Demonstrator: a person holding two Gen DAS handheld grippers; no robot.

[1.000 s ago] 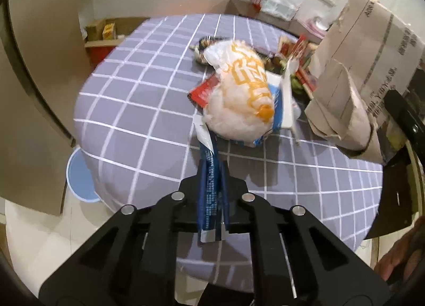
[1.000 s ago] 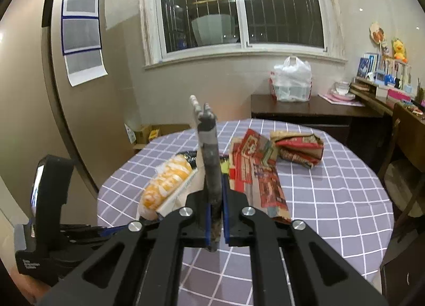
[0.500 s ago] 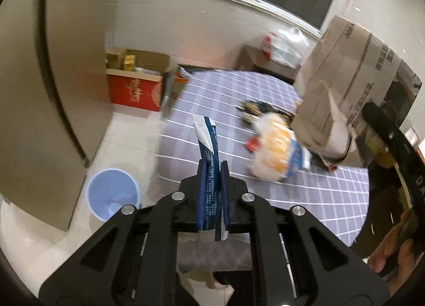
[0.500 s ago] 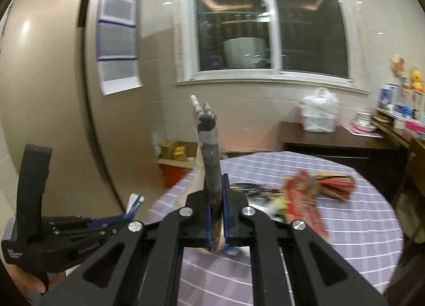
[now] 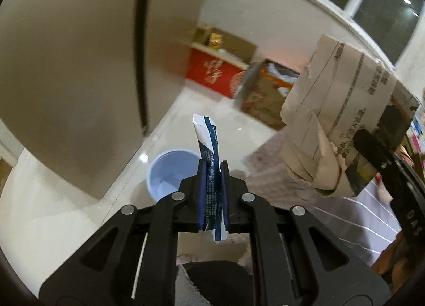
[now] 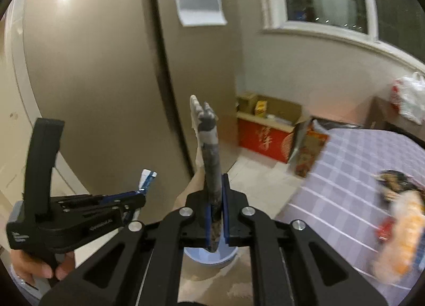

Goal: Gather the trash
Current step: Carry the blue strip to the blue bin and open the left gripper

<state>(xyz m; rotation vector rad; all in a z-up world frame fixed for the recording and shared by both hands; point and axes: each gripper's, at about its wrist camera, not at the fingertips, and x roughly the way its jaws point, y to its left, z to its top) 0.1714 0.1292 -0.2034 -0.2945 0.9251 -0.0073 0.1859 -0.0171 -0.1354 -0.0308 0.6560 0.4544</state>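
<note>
Both your hands have swung off the bench toward the blue bin (image 5: 174,173) on the floor. Left gripper (image 5: 212,170) pinches the blue-and-white wrapper (image 5: 208,144); right gripper (image 6: 214,183) pinches crumpled brown paper (image 5: 342,120). Next, centre over the bin and spread the fingers.

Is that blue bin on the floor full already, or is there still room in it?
Mostly empty. In the left wrist view the blue bin shows its bare pale inside, with only a small whitish scrap near the bottom; part of it is hidden behind the left gripper.

Blue-and-white wrapper (image 5: 208,152); pale blue bin (image 5: 170,175); red box (image 5: 212,73); lilac white-checked tablecloth (image 6: 353,173).
</note>
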